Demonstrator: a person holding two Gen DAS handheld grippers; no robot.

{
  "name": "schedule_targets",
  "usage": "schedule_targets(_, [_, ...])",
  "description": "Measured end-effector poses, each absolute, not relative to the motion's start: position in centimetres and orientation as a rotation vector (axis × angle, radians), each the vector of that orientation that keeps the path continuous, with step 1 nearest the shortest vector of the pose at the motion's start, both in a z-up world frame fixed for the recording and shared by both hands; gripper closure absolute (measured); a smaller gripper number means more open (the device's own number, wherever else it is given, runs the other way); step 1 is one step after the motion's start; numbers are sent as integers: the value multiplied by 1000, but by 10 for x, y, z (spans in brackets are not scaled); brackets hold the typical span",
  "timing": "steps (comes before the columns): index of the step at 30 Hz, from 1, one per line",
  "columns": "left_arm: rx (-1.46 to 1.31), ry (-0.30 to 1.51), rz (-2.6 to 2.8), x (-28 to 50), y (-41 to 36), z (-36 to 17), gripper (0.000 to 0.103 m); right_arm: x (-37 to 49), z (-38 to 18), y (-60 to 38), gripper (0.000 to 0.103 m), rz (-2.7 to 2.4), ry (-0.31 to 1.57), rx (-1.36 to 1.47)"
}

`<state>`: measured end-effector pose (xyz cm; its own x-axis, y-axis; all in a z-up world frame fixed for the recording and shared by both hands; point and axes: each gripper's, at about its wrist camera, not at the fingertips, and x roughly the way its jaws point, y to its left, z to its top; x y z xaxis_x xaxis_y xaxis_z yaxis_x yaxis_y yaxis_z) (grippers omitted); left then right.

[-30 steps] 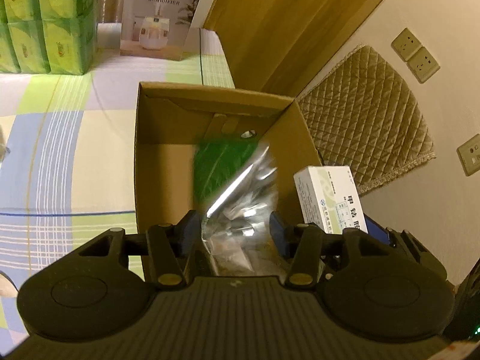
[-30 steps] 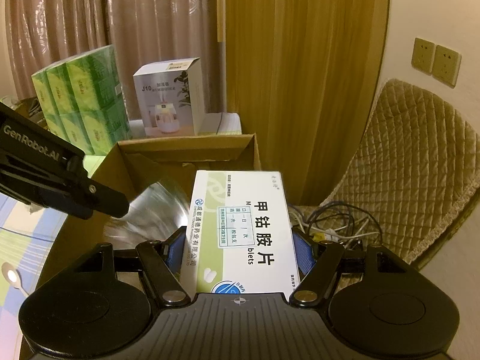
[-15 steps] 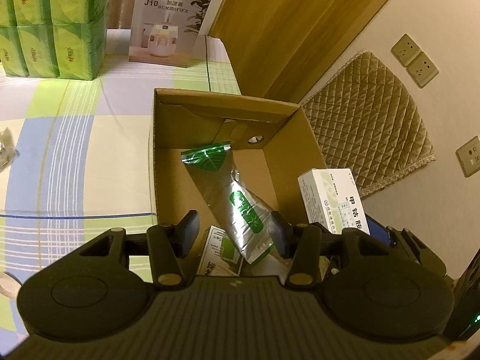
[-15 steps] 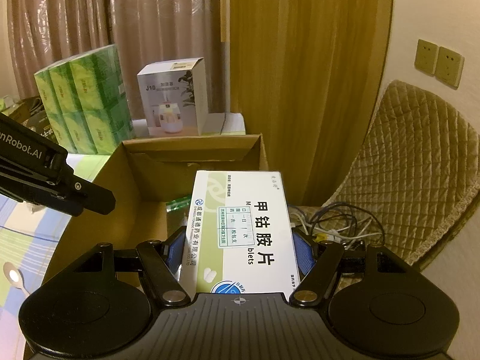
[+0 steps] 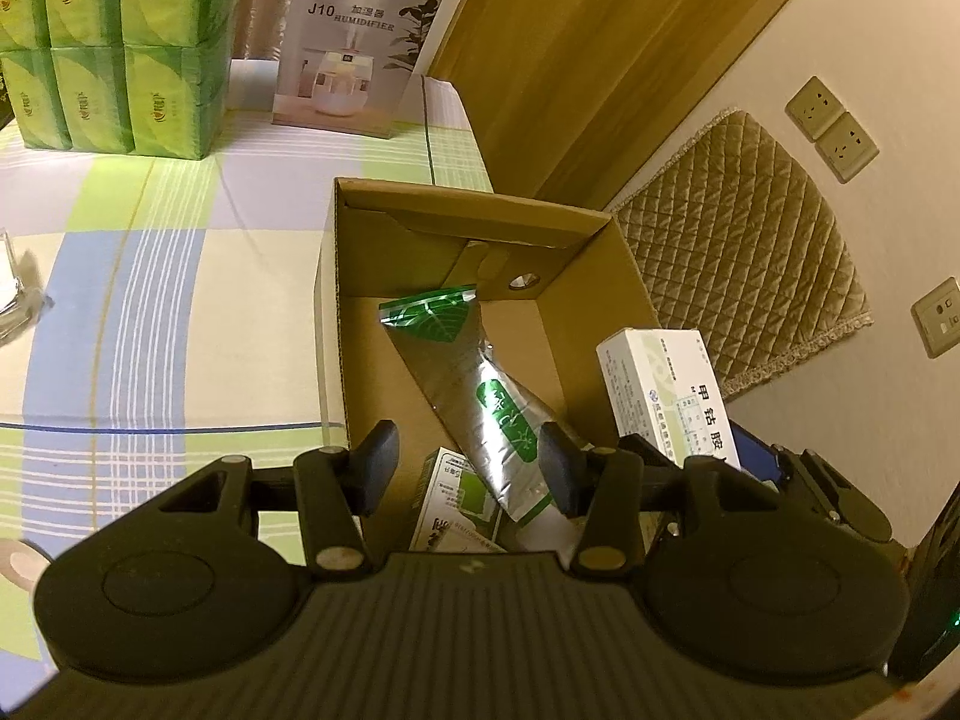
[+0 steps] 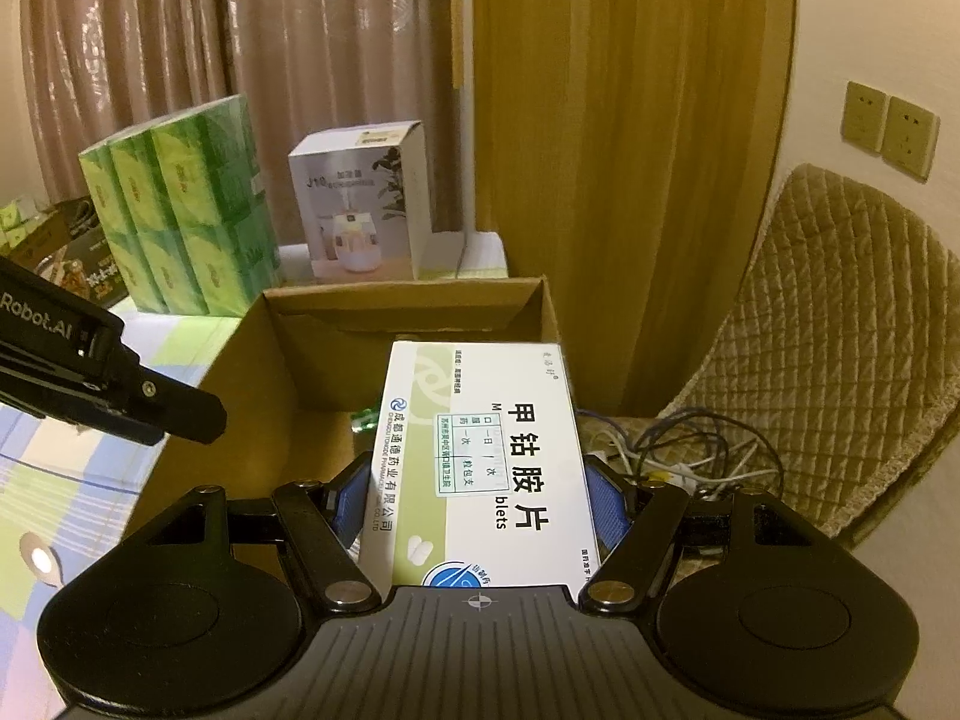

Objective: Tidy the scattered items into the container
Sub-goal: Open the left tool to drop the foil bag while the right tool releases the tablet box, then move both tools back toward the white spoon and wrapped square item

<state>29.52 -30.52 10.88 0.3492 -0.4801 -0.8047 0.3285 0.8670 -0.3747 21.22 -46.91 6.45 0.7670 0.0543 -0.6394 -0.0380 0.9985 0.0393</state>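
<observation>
Left tool (image 5: 465,450): fingers spread wide with nothing between them, hanging over the near end of the cardboard box (image 5: 336,312); its side, seen in the right view, reads "Robot.AI".
Right tool (image 6: 480,498): blue pads clamped on both long sides of a white and green medicine box (image 6: 486,456), held above the box's right wall.
Medicine box writing: large characters "甲钴胺片", the letters "blets", and a company line in small print along its left edge.
Cardboard box: stands open on the checked table (image 5: 150,300), near its right edge.
Inside the box: a silver foil pouch (image 5: 480,396) with green leaf print lies slanting from far left to near right; a small white and green carton (image 5: 456,504) lies under its near end.
Far end of table: a white box (image 5: 354,42) marked "J10 HUMIDIFIER"; left of it, stacked green tissue packs (image 5: 108,42).
Wall, right: sockets (image 5: 831,129) above a quilted chair back (image 5: 738,240).
</observation>
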Motion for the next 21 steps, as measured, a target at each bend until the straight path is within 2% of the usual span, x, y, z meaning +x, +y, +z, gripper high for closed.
schedule_targets(1, [-159,1096,-527,295,-304,109,58,213,65,-469,34,59,693,27])
schedule_targets(4, [-163,1096,-526,295,-301,110,58,213,66,-467,21,50,690,19])
schedule_targets(21, [-161,1077,-528,275,-273,116,56,186,71,-457,16,35,717,3])
